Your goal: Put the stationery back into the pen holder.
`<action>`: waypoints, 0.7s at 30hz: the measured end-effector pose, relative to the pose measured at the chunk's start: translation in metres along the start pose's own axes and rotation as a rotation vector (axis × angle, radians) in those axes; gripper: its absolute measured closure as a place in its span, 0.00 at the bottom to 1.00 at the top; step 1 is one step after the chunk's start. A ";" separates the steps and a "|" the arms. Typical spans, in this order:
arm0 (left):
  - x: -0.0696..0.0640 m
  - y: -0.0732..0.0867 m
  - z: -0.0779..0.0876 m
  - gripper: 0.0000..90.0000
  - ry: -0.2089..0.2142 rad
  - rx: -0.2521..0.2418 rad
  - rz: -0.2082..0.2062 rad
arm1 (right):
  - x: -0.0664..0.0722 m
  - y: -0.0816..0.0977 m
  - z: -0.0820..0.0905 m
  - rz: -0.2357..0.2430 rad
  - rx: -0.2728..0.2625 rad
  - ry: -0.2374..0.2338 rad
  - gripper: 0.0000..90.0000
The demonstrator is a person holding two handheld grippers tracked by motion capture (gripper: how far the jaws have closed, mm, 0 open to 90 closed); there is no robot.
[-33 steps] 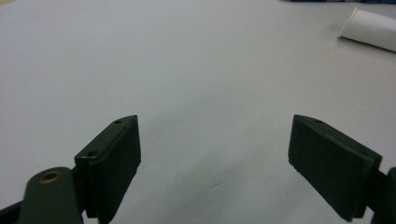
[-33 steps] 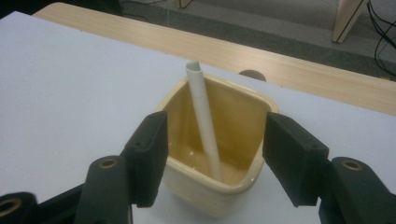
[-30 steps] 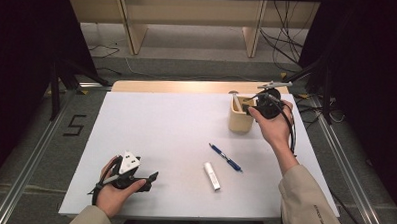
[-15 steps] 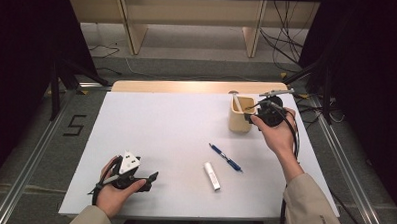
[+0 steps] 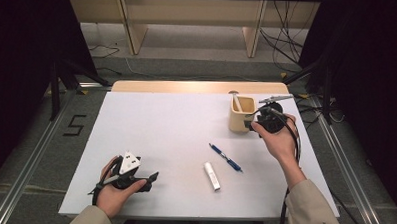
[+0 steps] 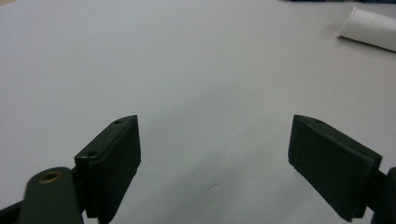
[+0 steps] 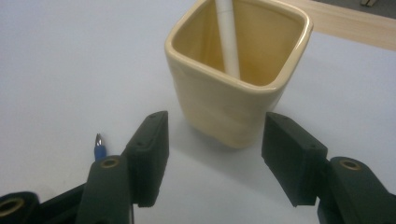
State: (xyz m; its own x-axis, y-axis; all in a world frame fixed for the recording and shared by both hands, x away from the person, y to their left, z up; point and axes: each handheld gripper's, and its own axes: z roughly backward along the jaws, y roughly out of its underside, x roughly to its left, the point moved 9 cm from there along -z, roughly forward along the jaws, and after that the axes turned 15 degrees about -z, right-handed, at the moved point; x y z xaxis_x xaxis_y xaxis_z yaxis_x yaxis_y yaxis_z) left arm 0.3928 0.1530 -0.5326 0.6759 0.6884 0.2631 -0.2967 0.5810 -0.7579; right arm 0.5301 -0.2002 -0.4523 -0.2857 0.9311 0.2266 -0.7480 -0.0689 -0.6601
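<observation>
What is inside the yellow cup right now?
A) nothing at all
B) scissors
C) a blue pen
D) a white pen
D: a white pen stands leaning inside the yellow cup, while the blue pen lies out on the table.

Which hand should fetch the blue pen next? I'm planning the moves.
Probably right: the right gripper, open beside the cup, sits nearer the blue pen than the left gripper.
</observation>
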 end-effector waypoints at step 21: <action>-0.001 -0.001 0.000 0.19 0.001 -0.001 -0.001 | 0.007 0.023 -0.005 0.018 0.108 -0.011 0.50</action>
State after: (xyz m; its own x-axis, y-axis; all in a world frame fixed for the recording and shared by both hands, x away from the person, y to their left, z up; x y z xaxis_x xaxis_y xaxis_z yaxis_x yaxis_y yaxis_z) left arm 0.3926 0.1521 -0.5324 0.6766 0.6875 0.2636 -0.2951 0.5812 -0.7584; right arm 0.5135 -0.1935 -0.4694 -0.3059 0.9254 0.2237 -0.8029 -0.1245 -0.5830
